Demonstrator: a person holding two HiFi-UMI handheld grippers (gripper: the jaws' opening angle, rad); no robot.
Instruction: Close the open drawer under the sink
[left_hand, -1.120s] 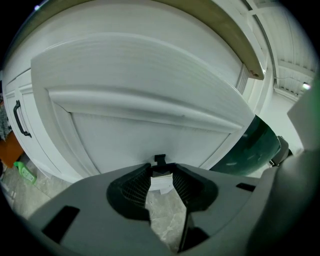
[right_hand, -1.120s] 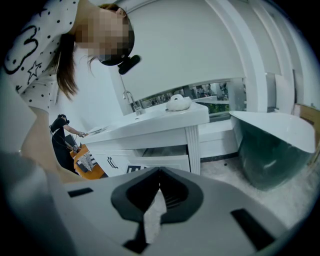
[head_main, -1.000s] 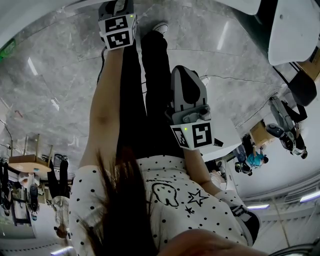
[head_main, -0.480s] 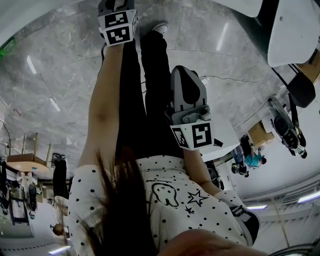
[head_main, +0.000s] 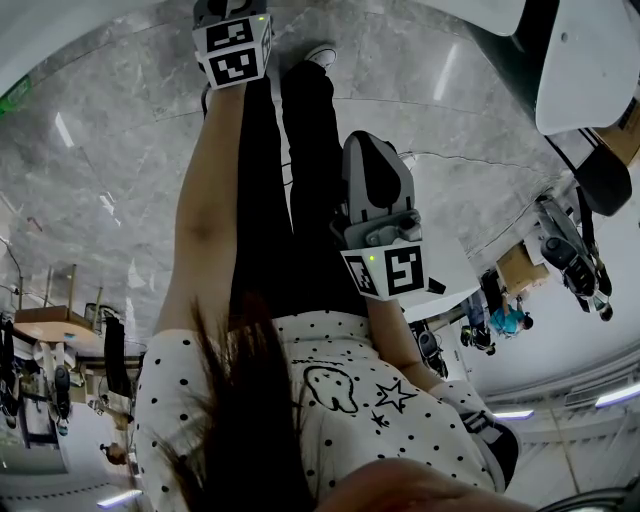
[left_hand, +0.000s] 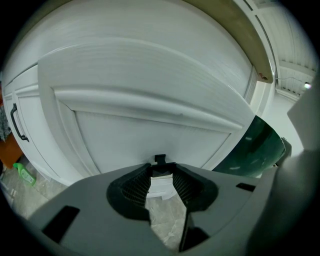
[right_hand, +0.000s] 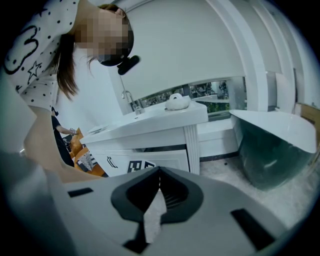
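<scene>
While the sink cabinet (right_hand: 150, 122) stands on the marble floor (head_main: 100, 150), its one drawer (right_hand: 170, 156) sits just under the counter, pulled a little way out, with a dark gap along its top. Two grippers show. The left gripper (left_hand: 161, 172) is close up to the drawer's white front, jaws a narrow way apart with nothing between them. The right gripper (right_hand: 160, 176) hangs well back, jaws pressed together and empty. One tap (right_hand: 128, 100) rises from the counter, and one black handle (left_hand: 17, 122) marks the neighbouring door.
</scene>
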